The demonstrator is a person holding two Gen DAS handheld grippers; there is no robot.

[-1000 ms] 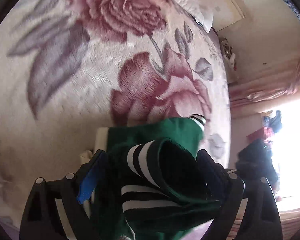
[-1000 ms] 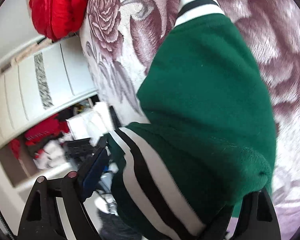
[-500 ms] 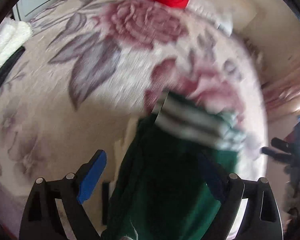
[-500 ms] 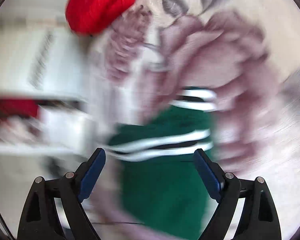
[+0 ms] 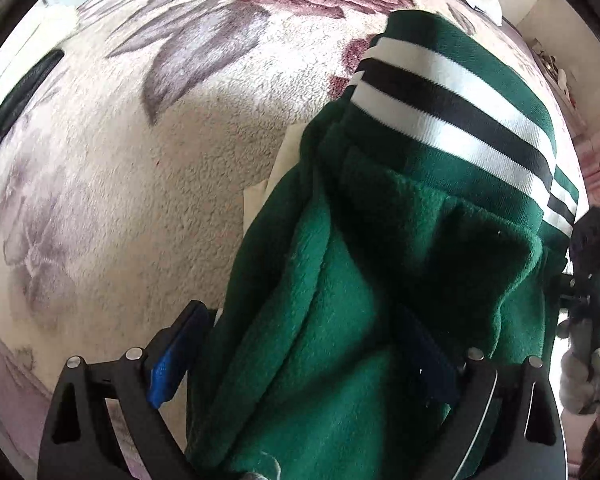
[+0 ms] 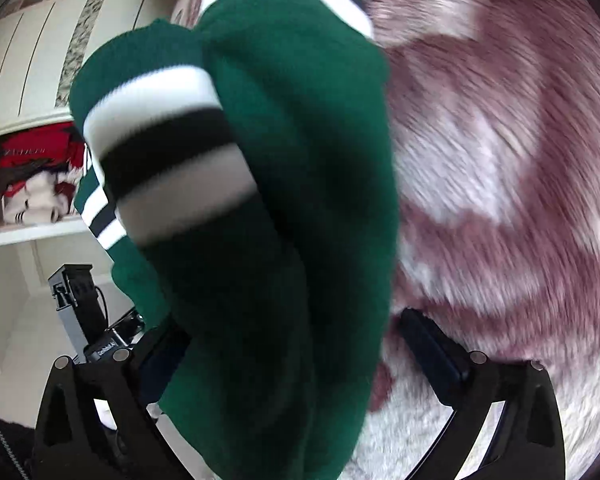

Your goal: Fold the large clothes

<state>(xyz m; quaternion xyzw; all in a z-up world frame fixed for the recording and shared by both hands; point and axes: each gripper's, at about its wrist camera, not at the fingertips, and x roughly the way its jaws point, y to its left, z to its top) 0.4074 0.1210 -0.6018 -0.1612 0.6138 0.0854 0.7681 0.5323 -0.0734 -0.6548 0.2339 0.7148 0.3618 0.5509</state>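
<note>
Garment: green fleece top (image 5: 364,320) with black-and-white striped cuffs (image 5: 452,116), lying bunched in thick folds on the rose-patterned plush blanket (image 5: 132,200), toward the bed's right side as the left wrist view shows it.

Left gripper (image 5: 312,344): jaws have just been opening and stand wide; fleece lies between them, its right pad half buried in the cloth, yet nothing looks pinched.

Right gripper (image 6: 292,344): jaws likewise just opened to their widest; a striped sleeve (image 6: 236,184) hangs between the fingers, apparently loose.

Step in hand, as judged: letting the fold drop. Done well, both grippers should lift straight clear so no pad drags the fleece, then the layers should be pressed flat and the cuffs squared.

Room: broad bare blanket to the left and far side. Near right, the bed's edge lies close, with a wardrobe (image 6: 32,72) and a tripod-like stand (image 6: 80,304) beyond it; cloth could slide off there.
</note>
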